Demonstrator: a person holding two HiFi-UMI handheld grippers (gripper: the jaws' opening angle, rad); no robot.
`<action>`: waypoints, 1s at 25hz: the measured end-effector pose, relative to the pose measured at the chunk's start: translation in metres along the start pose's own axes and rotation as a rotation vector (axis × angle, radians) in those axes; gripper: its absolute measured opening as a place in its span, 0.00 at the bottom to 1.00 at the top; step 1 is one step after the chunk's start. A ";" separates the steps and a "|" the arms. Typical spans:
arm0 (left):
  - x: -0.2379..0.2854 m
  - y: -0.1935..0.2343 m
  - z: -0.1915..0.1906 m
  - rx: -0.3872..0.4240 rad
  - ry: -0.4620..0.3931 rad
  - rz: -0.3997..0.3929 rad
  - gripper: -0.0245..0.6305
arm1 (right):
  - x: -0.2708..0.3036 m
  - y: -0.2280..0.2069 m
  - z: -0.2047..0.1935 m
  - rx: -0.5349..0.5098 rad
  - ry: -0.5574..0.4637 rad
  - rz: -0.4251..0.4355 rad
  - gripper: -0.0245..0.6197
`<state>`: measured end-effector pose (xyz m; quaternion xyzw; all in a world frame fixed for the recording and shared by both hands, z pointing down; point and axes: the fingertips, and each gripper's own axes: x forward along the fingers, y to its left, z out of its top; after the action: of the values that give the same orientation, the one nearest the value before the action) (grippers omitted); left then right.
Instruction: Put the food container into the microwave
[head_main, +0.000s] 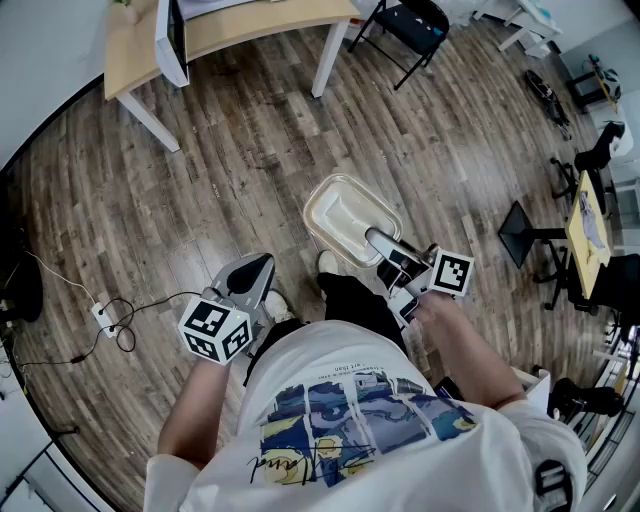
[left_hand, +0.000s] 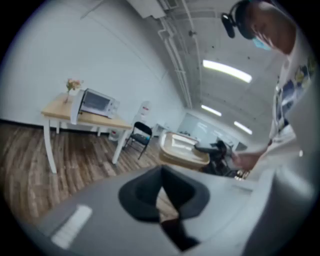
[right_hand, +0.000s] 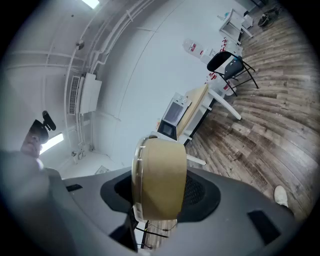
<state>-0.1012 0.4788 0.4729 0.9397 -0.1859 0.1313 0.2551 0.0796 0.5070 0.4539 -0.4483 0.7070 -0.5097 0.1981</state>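
The beige food container (head_main: 350, 218) with a clear lid hangs over the wooden floor in front of me. My right gripper (head_main: 377, 240) is shut on its near rim. In the right gripper view the container (right_hand: 159, 182) stands on edge between the jaws and fills the gap. My left gripper (head_main: 254, 270) is lower left of it, shut and holding nothing; its dark pads (left_hand: 150, 192) meet at the tips. The white microwave (head_main: 171, 40) sits on a wooden table (head_main: 240, 30) far ahead; the same microwave (left_hand: 98, 102) (right_hand: 172, 117) shows in both gripper views.
A black folding chair (head_main: 412, 26) stands right of the table. A power strip with cables (head_main: 104, 318) lies on the floor at the left. Desks and stands (head_main: 588, 225) crowd the right side. Open plank floor lies between me and the table.
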 end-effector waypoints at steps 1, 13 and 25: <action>0.000 0.001 0.002 -0.043 -0.015 -0.010 0.05 | -0.003 -0.002 -0.002 0.008 -0.007 -0.005 0.34; 0.067 -0.007 0.046 -0.139 -0.114 0.096 0.05 | -0.013 -0.040 0.067 0.043 0.008 0.062 0.34; 0.174 -0.022 0.107 0.007 -0.094 0.189 0.05 | -0.001 -0.109 0.171 0.054 0.117 0.096 0.34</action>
<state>0.0802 0.3905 0.4332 0.9240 -0.2849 0.1112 0.2295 0.2538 0.4067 0.4829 -0.3778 0.7240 -0.5440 0.1929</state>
